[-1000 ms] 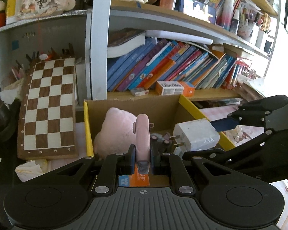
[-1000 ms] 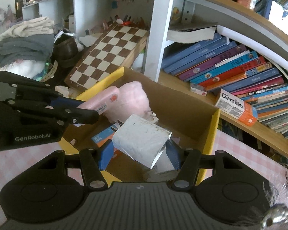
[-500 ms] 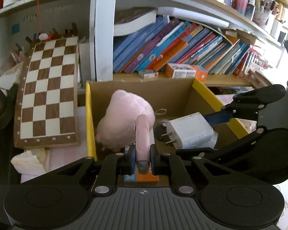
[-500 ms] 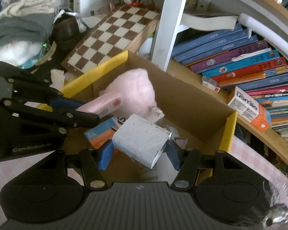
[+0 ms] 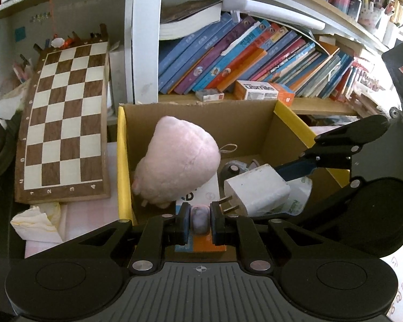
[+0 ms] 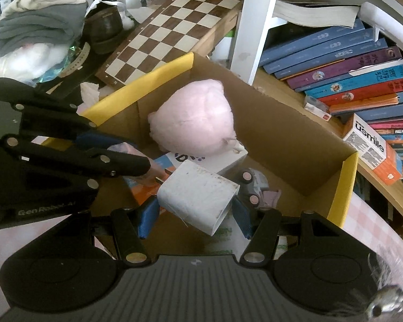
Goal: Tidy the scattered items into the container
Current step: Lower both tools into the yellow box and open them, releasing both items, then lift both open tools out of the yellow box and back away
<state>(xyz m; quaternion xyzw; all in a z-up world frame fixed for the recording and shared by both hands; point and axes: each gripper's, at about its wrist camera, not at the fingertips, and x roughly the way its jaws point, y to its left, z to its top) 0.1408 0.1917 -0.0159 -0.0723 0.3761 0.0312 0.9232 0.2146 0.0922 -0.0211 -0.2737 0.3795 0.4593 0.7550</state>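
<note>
A cardboard box [image 5: 123, 161] with yellow rims holds a pink plush [image 5: 177, 161], an orange and blue packet [image 5: 201, 244] and small grey items. My left gripper [image 5: 200, 220] hangs over the box's near side with a pink tube [image 5: 200, 218] between its pads; the jaws are opening slightly and the pads still touch it. My right gripper [image 6: 193, 214] is shut on a white plug charger [image 6: 198, 197] just above the box's floor. The charger [image 5: 255, 187] shows its prongs toward the left gripper. The left gripper [image 6: 147, 167] reaches in beside the plush [image 6: 193, 118].
A chessboard [image 5: 64, 118] leans left of the box, with a crumpled tissue [image 5: 37, 220] below it. Behind the box a shelf carries slanted books [image 5: 241, 61] and a Usmile carton [image 6: 373, 147]. Folded clothes [image 6: 35, 26] lie far left.
Both grippers have sunk lower over the box. The pink tube, upright between the left fingers before, now points forward so only its end shows. The charger is deeper in the box.
</note>
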